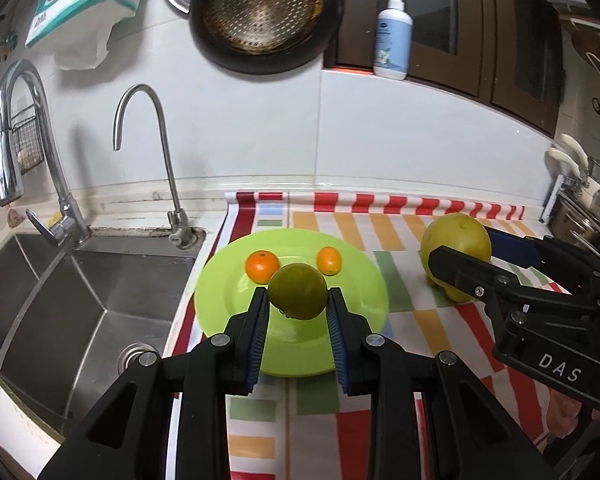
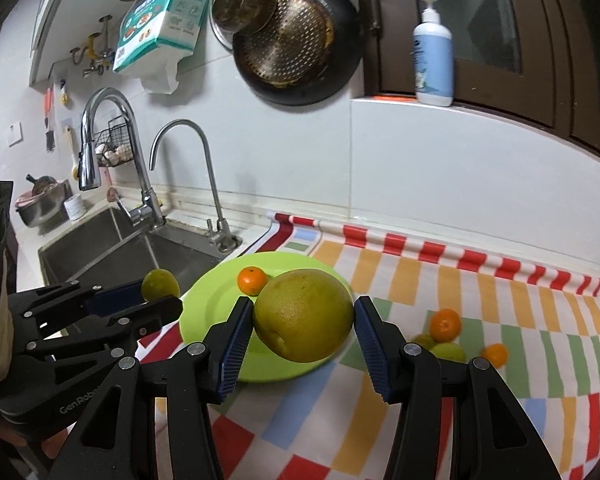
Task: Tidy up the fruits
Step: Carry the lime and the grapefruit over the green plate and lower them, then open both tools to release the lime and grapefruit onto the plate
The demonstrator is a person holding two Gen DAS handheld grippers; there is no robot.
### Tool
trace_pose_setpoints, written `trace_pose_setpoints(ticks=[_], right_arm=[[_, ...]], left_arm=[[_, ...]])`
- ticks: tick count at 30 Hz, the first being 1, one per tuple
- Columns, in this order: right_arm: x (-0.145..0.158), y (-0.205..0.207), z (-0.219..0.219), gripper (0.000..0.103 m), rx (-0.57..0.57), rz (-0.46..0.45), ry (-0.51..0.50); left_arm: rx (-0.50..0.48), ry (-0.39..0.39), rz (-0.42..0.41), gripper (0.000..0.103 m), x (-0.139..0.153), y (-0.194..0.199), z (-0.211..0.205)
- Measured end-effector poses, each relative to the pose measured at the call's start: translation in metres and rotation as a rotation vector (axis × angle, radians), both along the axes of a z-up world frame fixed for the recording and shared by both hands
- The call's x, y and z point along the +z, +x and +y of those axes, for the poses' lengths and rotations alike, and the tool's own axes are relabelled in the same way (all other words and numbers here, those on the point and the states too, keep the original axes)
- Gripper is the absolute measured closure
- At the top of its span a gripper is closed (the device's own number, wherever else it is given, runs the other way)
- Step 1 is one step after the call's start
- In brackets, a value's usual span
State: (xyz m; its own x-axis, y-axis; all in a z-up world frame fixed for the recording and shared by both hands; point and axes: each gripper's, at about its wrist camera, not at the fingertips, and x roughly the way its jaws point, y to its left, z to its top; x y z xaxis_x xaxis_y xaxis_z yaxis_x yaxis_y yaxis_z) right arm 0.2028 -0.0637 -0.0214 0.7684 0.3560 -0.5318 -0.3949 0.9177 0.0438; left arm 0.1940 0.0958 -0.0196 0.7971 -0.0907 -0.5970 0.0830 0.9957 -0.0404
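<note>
My left gripper (image 1: 298,304) is shut on a small green citrus (image 1: 297,291) and holds it above the lime-green plate (image 1: 220,300). Two small oranges (image 1: 262,266) (image 1: 329,260) lie on the plate. My right gripper (image 2: 302,324) is shut on a large yellow-green pomelo (image 2: 304,315) and holds it above the plate's right edge (image 2: 204,312). In the left wrist view the right gripper (image 1: 466,254) with the pomelo (image 1: 456,240) is at the right. In the right wrist view the left gripper (image 2: 156,296) with the green citrus (image 2: 160,284) is at the left.
Loose fruit lies on the striped cloth (image 2: 500,360) at the right: two oranges (image 2: 445,324) (image 2: 495,354) and small green fruits (image 2: 448,352). A steel sink (image 1: 80,300) with two faucets (image 1: 152,160) is on the left. A pan (image 1: 264,16) hangs on the wall. A soap bottle (image 1: 393,36) stands on the ledge.
</note>
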Motion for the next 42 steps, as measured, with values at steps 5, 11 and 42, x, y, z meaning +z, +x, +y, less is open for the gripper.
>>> trace_pose_setpoints(ticks=[5,11,42], right_arm=[[-0.012,0.019,0.014,0.05,0.038,0.03,-0.015],[-0.034,0.045,0.026,0.05,0.064,0.09,-0.032],[-0.059,0.09,0.027,0.044,0.023,0.138,-0.013]], left_arm=[[0.019,0.007,0.033,0.074,-0.013,0.02,0.008],[0.031,0.012,0.082,0.074,-0.032,0.042,0.013],[0.092,0.039,0.113,0.046,-0.052,0.074,0.031]])
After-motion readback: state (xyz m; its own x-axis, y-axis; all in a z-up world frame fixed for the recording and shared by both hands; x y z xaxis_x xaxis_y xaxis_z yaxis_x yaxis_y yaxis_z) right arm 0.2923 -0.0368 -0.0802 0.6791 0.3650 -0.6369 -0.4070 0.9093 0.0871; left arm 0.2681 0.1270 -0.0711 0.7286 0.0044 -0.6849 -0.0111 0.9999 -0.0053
